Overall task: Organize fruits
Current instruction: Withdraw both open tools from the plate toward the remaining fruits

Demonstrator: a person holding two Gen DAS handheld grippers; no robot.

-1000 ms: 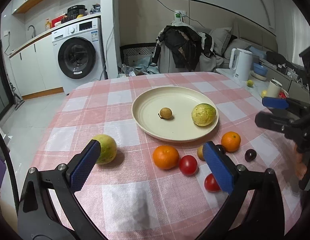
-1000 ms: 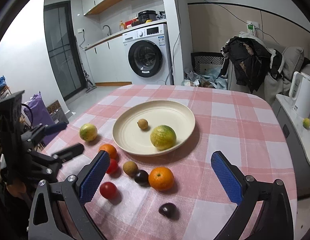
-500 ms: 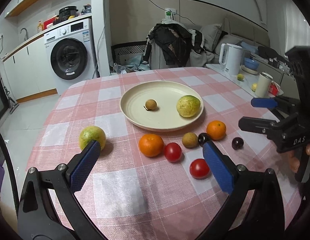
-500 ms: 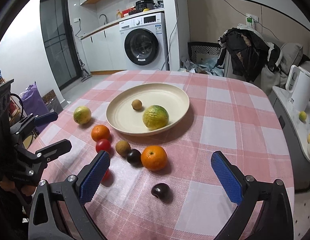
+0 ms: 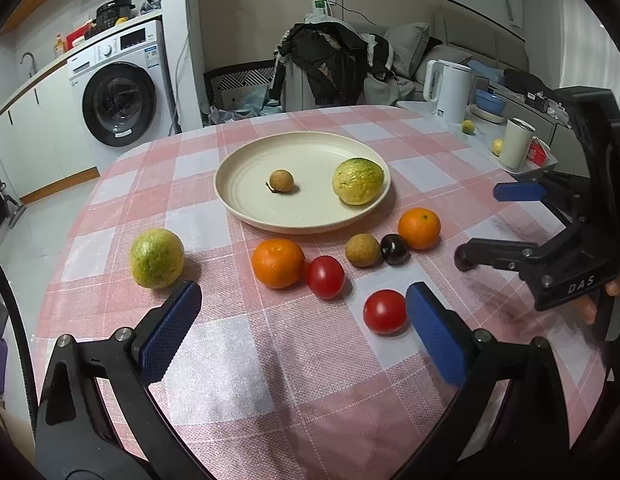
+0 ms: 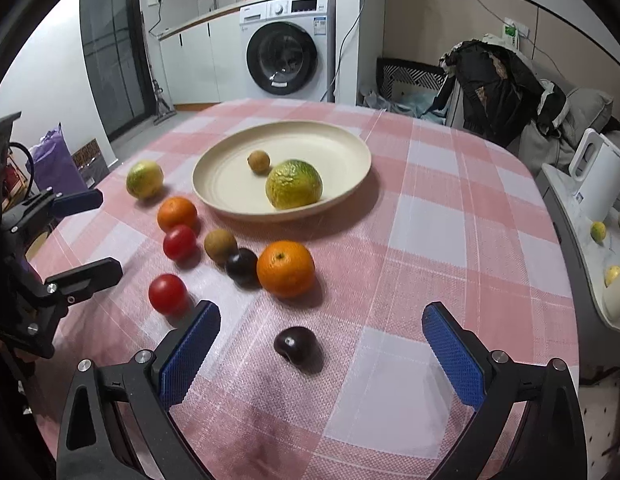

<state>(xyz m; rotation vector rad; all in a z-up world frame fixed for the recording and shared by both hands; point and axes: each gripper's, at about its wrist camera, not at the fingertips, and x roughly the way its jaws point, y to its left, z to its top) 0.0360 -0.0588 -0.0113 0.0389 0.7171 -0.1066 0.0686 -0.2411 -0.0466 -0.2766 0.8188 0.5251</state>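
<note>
Sorting barely begun: two fruits on the plate (image 5: 245,216), eight loose on the counter (image 5: 269,360).

Both the left gripper (image 5: 301,332) and the right gripper (image 6: 318,354) hover wide and hold nothing. On the plate sit a small brown fruit (image 5: 281,180) and a green-yellow one (image 5: 358,181). Left to gather, by my reading: a second green fruit (image 5: 156,258) off to the left, two oranges (image 5: 277,263) (image 5: 419,228), two tomatoes (image 5: 325,277) (image 5: 385,311), a brown fruit (image 5: 362,250) touching a dark one (image 5: 394,249), and a dark plum (image 6: 294,342), or so it looks, lying between the right gripper's fingers. The middle cluster is tightly packed, so fingers may nudge neighbours there. The plate has bare room at its left and far side. The counter's near edge lies just under both grippers; the green fruit sits nearest the left edge.
</note>
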